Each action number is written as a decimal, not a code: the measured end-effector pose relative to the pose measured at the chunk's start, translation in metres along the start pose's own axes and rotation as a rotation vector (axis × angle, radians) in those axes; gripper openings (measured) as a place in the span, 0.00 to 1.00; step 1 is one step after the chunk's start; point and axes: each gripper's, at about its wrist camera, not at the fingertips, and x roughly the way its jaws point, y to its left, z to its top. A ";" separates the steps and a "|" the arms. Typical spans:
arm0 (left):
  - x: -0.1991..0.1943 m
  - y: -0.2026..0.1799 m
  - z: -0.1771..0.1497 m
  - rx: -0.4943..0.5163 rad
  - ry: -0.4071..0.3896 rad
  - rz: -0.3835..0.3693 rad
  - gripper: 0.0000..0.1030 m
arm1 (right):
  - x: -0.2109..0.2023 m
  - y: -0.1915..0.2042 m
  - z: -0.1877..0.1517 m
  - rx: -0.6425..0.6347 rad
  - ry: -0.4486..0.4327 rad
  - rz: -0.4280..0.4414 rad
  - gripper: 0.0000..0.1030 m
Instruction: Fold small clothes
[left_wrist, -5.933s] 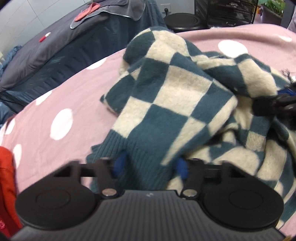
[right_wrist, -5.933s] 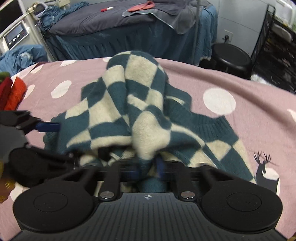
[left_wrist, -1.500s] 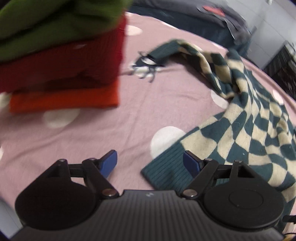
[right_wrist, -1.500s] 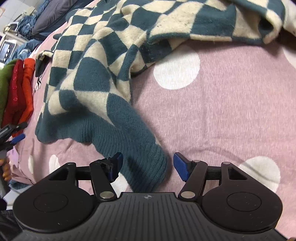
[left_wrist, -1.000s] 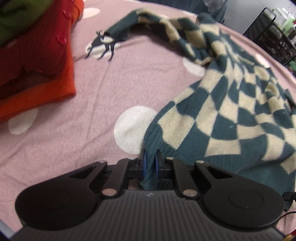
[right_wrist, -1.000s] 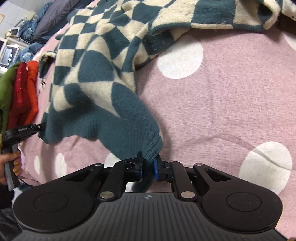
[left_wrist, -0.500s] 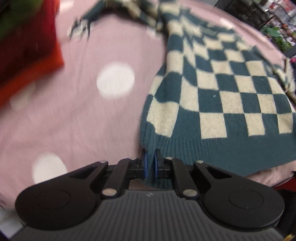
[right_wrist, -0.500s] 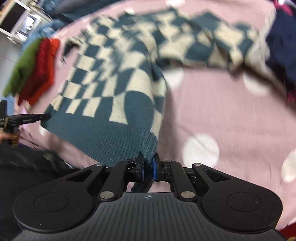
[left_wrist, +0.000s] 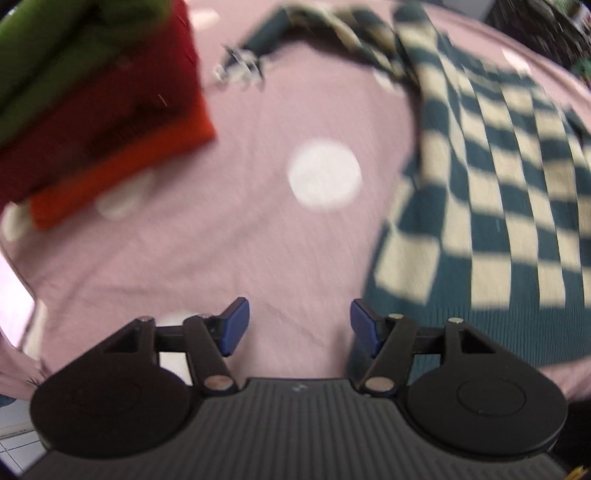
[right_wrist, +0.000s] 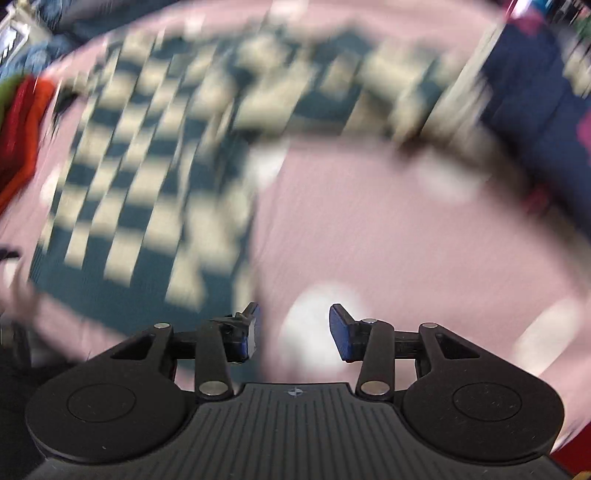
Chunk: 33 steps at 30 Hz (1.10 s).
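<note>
Checked sweater (left_wrist: 491, 206): lying spread on the pink dotted bedcover (left_wrist: 258, 236), its ribbed hem nearest both cameras. Left gripper (left_wrist: 299, 325): jaws just opening, nothing between them, hem lying just right. Right gripper (right_wrist: 293, 328): likewise opening, released, sweater lying to its left.

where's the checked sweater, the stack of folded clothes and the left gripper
checked sweater (left_wrist: 509, 192): left wrist view, on its checked body
stack of folded clothes (left_wrist: 103, 110): left wrist view, on the red layer
left gripper (left_wrist: 299, 326): left wrist view, midway between its open blue fingertips
</note>
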 end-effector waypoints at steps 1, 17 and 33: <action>-0.002 -0.003 0.008 -0.009 -0.019 0.007 0.66 | -0.006 -0.004 0.013 -0.005 -0.048 -0.018 0.72; -0.002 -0.136 0.042 0.057 -0.089 -0.130 0.84 | 0.061 0.013 0.160 -0.187 -0.207 -0.193 0.79; 0.011 -0.150 0.033 -0.002 -0.011 -0.148 0.85 | 0.041 -0.003 0.185 -0.147 -0.343 -0.216 0.08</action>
